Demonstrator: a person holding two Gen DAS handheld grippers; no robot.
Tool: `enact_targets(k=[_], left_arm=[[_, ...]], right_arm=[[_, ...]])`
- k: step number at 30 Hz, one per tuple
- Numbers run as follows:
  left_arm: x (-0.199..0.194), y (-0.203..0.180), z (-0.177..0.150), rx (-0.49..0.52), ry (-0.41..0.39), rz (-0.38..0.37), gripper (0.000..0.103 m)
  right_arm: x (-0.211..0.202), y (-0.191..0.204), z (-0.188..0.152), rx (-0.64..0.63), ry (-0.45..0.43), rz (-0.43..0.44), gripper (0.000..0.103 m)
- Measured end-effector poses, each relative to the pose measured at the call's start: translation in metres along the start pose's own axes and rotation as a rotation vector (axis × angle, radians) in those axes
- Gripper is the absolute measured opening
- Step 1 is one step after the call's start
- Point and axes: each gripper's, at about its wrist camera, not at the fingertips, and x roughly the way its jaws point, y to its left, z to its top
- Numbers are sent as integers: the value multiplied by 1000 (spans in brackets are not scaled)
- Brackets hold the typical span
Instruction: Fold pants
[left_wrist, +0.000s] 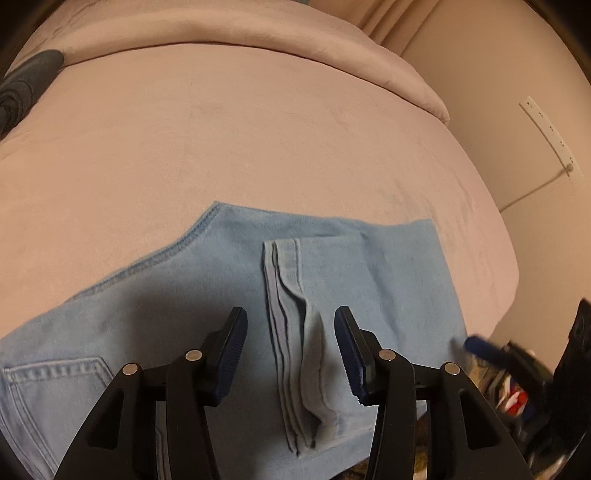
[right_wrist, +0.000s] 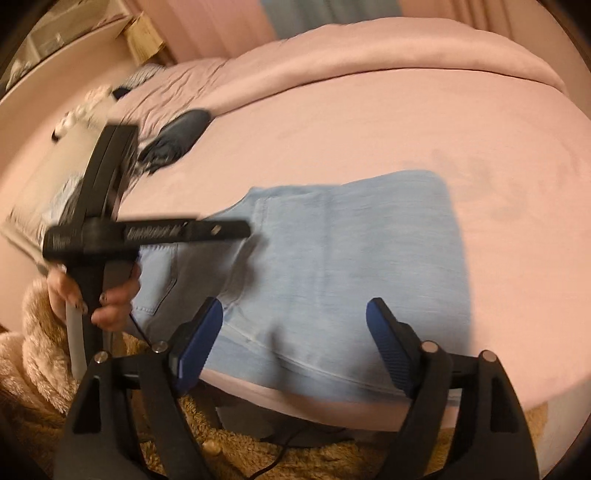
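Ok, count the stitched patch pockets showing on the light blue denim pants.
1 for certain: a stitched patch pocket on the light blue denim pants, at the left end in the left wrist view. Others may be hidden under the folded layers or the grippers.

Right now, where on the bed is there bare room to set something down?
The pink sheet is bare between the jeans and the rolled duvet, and right of the jeans. It is crowded at the near edge, around both grippers, and far left by the dark garment.
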Motion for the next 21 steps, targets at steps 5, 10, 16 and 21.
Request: enact_targets(k=[5,10,16,21], left_arm=[[17,-14,-27,78,-15,144,44],[16,-26,-49,137,-45,226,43],[8,-17,-64,94,-36,197,43],[-1,-11,-70,63,-26,189,43]], right_arm=[[27,-25,-13,33,88,-211,26],[32,-27,-24,25,83,-247,19],[23,-39,-25,63,91,-221,15],[21,-32,-32,66,102,-228,14]])
